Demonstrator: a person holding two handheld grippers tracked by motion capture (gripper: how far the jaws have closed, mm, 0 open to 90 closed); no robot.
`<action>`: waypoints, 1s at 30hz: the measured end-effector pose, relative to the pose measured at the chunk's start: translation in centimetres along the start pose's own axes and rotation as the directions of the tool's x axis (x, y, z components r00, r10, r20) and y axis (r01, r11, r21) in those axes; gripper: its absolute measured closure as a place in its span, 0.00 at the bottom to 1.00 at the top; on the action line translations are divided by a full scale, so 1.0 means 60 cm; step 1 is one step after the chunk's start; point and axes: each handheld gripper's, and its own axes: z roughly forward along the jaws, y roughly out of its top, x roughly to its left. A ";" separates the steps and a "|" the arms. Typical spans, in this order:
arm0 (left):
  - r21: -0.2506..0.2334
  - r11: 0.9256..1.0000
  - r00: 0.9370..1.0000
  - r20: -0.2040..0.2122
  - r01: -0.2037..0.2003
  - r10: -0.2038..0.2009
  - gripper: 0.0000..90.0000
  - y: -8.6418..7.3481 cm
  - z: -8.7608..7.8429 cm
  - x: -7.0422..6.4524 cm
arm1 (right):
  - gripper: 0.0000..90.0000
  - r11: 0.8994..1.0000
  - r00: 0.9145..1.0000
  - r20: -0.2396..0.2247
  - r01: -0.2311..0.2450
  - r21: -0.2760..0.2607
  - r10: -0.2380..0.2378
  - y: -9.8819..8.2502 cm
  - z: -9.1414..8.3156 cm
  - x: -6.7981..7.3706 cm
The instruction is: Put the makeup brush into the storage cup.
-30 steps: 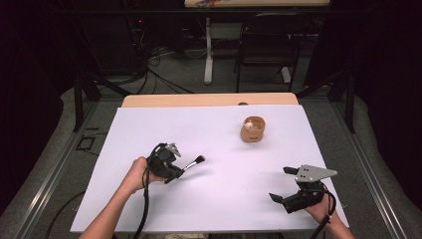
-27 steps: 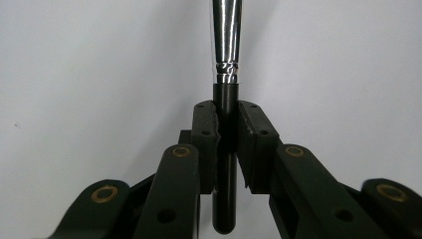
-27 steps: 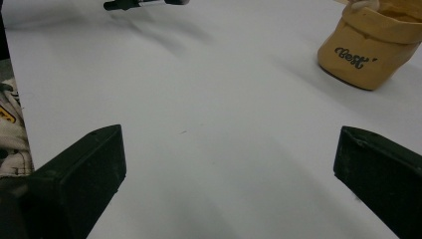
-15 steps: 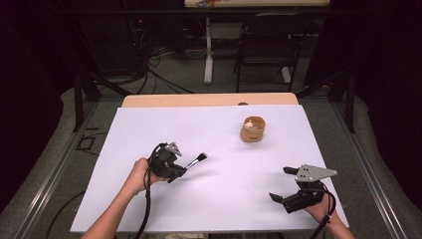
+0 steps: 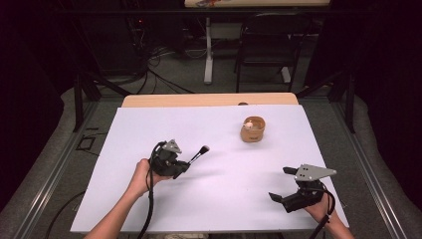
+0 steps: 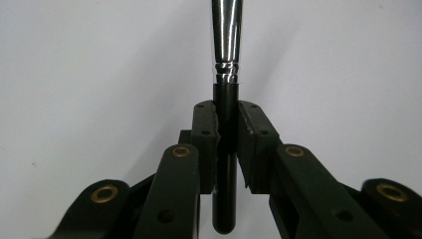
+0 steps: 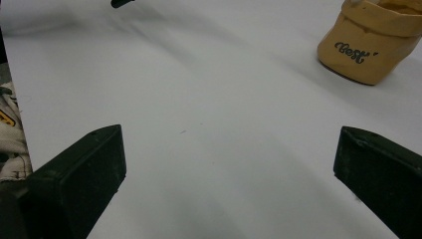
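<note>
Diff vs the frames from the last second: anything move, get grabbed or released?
Nothing visibly changed. The left tool stays shut on the makeup brush, bristles pointing toward the tan pouch. The right tool stays open with nothing between its jaws, near the front right of the white table. Pouch in the same spot.

1. The right gripper [image 7: 229, 169] has its two black jaws wide apart at the lower corners of the frame.
2. White table [image 7: 209, 99] lies between them.
3. A tan pouch [image 7: 368, 42] sits upper right.
</note>
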 end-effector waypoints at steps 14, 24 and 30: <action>-0.085 0.996 1.000 -0.005 0.020 -0.021 0.88 0.001 0.011 -0.013 | 0.00 1.000 1.000 0.003 0.004 0.006 -0.004 0.000 0.000 0.000; -0.161 0.986 0.999 -0.011 0.033 -0.035 0.88 0.003 0.012 -0.022 | 0.00 1.000 1.000 0.003 0.004 0.007 -0.004 0.000 0.000 0.000; -0.202 0.979 0.999 -0.018 0.039 -0.044 0.88 0.004 0.013 -0.027 | 0.00 1.000 1.000 0.003 0.005 0.007 -0.005 0.000 0.000 0.000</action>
